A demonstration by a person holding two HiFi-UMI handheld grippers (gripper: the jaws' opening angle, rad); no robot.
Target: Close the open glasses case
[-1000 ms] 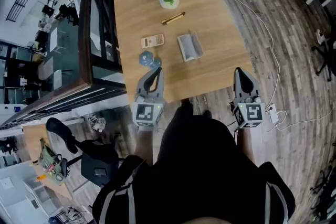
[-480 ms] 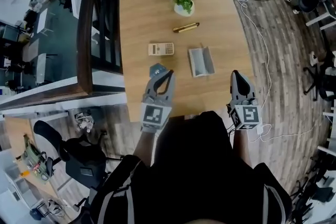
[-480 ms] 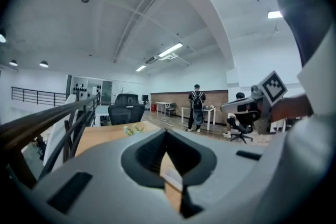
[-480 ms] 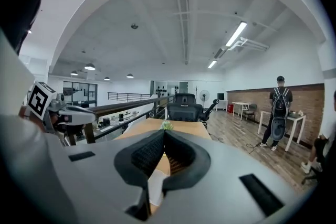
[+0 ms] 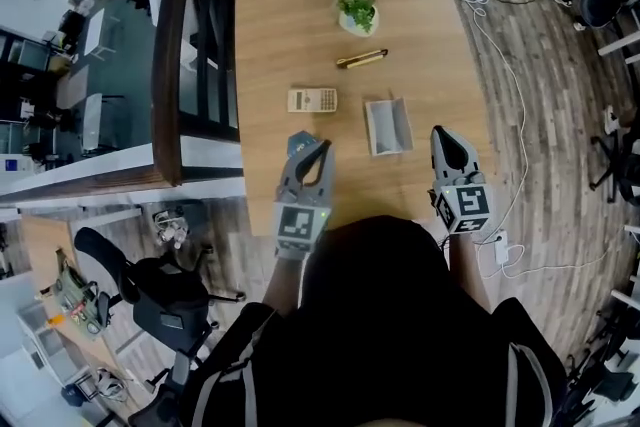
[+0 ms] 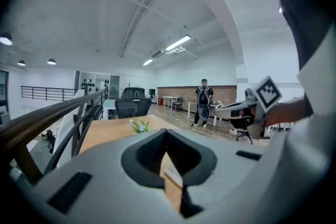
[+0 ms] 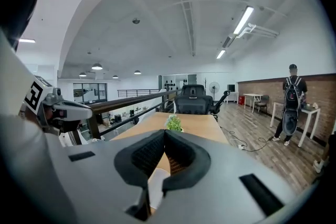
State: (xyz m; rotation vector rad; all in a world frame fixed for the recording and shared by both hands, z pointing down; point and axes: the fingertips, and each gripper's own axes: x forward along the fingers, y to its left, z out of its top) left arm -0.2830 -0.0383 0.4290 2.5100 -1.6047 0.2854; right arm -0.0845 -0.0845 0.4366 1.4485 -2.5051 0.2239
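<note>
Left gripper [image 5: 321,148] hangs over the near part of the table [image 5: 270,5], its jaws narrow, tips meeting, nothing between them. A blue object [image 5: 296,144] shows just at its 9 o'clock, partly hidden by the jaw. The calculator [image 5: 312,100] lies at the gripper's 12 o'clock. The plant [image 5: 355,10] stands far up the table, with the pen [image 5: 362,59] at its 6 o'clock. The case [image 5: 388,126] lies open at the pen's 5 o'clock, untouched, between the two grippers. Right gripper [image 5: 438,132] is near the case's 3 o'clock, apart from it, jaws pressed together and empty. A cable [image 5: 500,65] trails on the floor at right
</note>
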